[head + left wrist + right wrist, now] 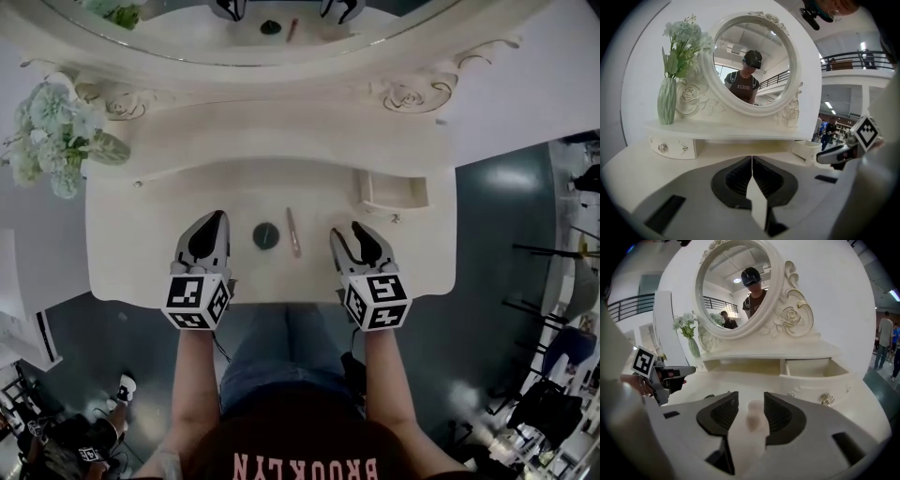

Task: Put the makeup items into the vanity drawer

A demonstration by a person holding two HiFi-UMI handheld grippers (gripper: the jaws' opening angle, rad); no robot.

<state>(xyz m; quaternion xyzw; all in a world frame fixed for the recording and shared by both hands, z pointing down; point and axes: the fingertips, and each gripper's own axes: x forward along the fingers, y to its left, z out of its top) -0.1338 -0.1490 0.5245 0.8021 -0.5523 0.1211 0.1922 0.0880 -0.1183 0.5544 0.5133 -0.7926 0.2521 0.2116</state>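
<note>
Vanity drawer (394, 205): it is pulled out at the right rear of the white surface (141, 244), under the mirror shelf. It stands open, most likely to receive the items. The inside looks bare as far as can be seen. Nothing from the task is in it yet.
Left claw (212, 225): it sits near the front edge, left of the items. Its jaws are pressed together with nothing between them. It seems to be waiting, not working.
Right claw (347, 231): it sits near the front edge, between the items and the drawer. Its jaws stand apart. A pale blurred shape (752, 414) shows between them, clear of both pads. What it is cannot be told. This claw seems best placed to make the first pick-up.
Round compact (266, 235): dark and flat, it lies on the surface between the two claws, well apart from the drawer.
Pink tube (293, 232): slim, it lies just right of the compact, pointing front to back. It is the item nearer the right claw.
</note>
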